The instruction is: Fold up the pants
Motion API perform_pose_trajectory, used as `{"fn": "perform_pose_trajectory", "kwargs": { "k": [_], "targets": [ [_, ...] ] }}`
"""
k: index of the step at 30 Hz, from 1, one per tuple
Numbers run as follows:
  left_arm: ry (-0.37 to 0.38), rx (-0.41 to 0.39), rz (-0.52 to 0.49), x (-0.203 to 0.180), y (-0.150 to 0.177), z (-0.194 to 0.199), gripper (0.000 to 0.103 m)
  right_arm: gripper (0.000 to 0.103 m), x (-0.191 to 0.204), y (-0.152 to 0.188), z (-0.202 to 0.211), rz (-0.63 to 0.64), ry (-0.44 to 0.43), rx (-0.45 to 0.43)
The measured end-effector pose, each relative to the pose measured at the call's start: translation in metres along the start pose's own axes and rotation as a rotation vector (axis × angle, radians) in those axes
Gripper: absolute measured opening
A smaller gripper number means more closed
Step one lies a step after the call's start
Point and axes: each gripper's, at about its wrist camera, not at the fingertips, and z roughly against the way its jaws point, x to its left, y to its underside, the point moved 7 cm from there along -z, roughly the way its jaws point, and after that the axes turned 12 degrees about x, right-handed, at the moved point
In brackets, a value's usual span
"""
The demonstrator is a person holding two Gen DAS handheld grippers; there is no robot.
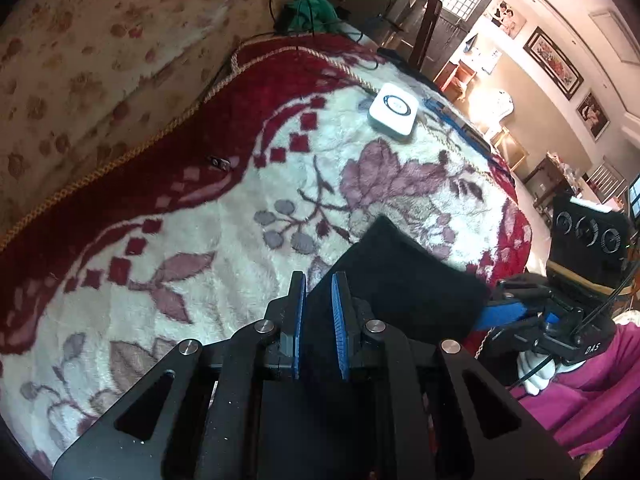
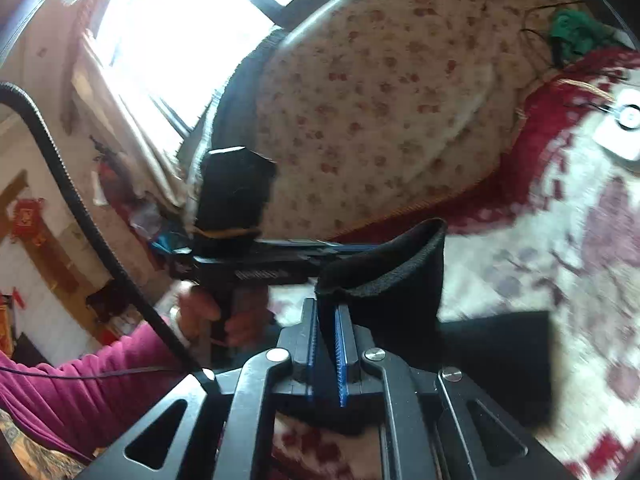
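Observation:
The black pants (image 1: 404, 280) lie partly lifted over a red and white floral blanket (image 1: 224, 208) on a bed. My left gripper (image 1: 319, 276) is shut on a fold of the pants, with black cloth between its blue pads. My right gripper (image 2: 326, 308) is shut on another edge of the pants (image 2: 400, 272), which stands up in a curl above its fingers. The right gripper also shows in the left wrist view (image 1: 516, 312), at the pants' right side. The left gripper shows in the right wrist view (image 2: 260, 268), level with mine.
A white square device (image 1: 394, 114) lies on the blanket at the far side. A beige flowered cover (image 1: 100, 40) lies beyond the blanket. Green cloth and black cables (image 1: 308, 8) sit at the back. The bed's right edge drops to the room floor.

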Motion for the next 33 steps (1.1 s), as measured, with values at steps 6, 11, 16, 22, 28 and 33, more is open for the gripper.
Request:
{"fn": "perform_pose_trajectory", "kwargs": {
  "k": [6,11,16,22,28,33],
  "targets": [
    [-0.048,0.099,-0.041,-0.012,-0.007,-0.043,0.013,0.048,-0.076,0.048,0.003,-0.304,0.110,0.084],
    [-0.088,0.213,-0.130,-0.022,-0.002,-0.072,0.034,0.053,-0.097,0.064,-0.003,-0.446,-0.012,0.083],
    [-0.006,0.248,-0.125,-0.022,-0.005,-0.083,0.059,0.053,-0.099,0.065,-0.004,-0.448,-0.065,0.036],
    [-0.043,0.313,-0.212,-0.026,-0.008,-0.106,0.061,0.052,-0.115,0.050,-0.008,-0.483,-0.114,-0.054],
    [-0.032,0.293,-0.243,-0.029,-0.014,-0.115,0.063,0.023,-0.124,0.043,-0.015,-0.509,-0.179,-0.067],
    [-0.003,0.270,-0.254,-0.036,-0.019,-0.112,0.023,0.011,-0.119,0.044,-0.008,-0.509,-0.260,-0.082]
  ]
}}
